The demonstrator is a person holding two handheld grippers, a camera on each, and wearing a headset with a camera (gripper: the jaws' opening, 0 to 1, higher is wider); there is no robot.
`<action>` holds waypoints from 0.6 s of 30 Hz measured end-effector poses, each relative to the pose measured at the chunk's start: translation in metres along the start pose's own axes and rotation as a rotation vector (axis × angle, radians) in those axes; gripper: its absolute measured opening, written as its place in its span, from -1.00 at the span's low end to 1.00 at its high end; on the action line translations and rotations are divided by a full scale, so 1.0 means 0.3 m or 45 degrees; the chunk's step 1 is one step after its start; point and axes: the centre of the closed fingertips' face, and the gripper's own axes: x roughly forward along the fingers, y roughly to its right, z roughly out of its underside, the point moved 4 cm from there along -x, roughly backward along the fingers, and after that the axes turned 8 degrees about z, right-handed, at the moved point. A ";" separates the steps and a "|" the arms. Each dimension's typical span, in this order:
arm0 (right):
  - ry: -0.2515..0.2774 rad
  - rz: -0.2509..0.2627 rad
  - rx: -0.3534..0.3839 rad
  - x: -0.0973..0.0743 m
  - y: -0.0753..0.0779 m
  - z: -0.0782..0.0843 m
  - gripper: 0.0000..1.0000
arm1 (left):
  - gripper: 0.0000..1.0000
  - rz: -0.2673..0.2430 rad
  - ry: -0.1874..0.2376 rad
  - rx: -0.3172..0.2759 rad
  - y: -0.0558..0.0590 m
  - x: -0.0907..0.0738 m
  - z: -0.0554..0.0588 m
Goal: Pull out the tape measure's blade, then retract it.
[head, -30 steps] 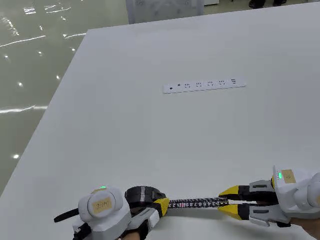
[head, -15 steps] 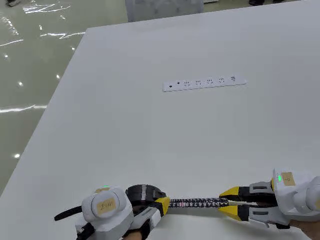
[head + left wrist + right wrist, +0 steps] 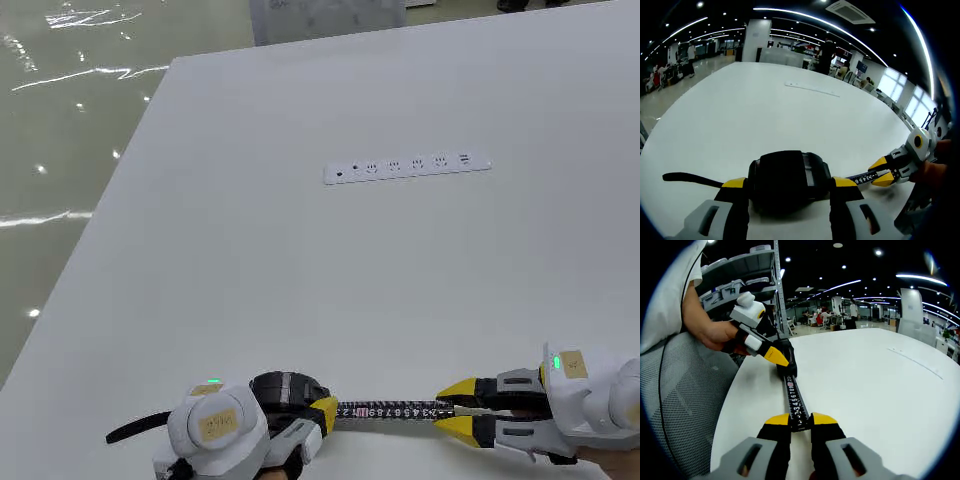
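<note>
A black tape measure case [image 3: 288, 392] [image 3: 789, 177] [image 3: 786, 358] rests on the white table near its front edge. My left gripper [image 3: 318, 418] [image 3: 789, 184] is shut on the case, yellow tips on both sides. A short length of the dark numbered blade [image 3: 392, 410] [image 3: 794, 402] [image 3: 860, 177] runs from the case to the right. My right gripper [image 3: 455, 410] [image 3: 795, 421] is shut on the blade's end, with its yellow tips pinching it. A black wrist strap [image 3: 138, 429] [image 3: 687, 179] trails left from the case.
A white power strip [image 3: 407, 167] [image 3: 811, 89] [image 3: 919, 361] lies flat in the middle of the table [image 3: 300, 270]. The table's left edge drops to a glossy floor [image 3: 60, 130]. A person's hand [image 3: 715, 332] and a mesh chair back [image 3: 675, 400] are in the right gripper view.
The two grippers and the tape sit slightly lower in the picture, and the blade length between them looks about the same. The power strip shifted up a little with the camera.
</note>
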 end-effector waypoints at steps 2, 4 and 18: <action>0.001 0.000 0.001 0.000 -0.001 0.001 -0.75 | 0.25 -0.007 0.012 -0.008 0.001 -0.003 -0.001; 0.000 -0.002 0.001 0.000 -0.003 0.000 -0.75 | 0.25 -0.006 0.028 -0.030 0.001 -0.006 -0.002; 0.002 -0.002 0.004 -0.001 -0.007 0.003 -0.75 | 0.21 -0.024 -0.040 -0.016 0.004 0.005 -0.005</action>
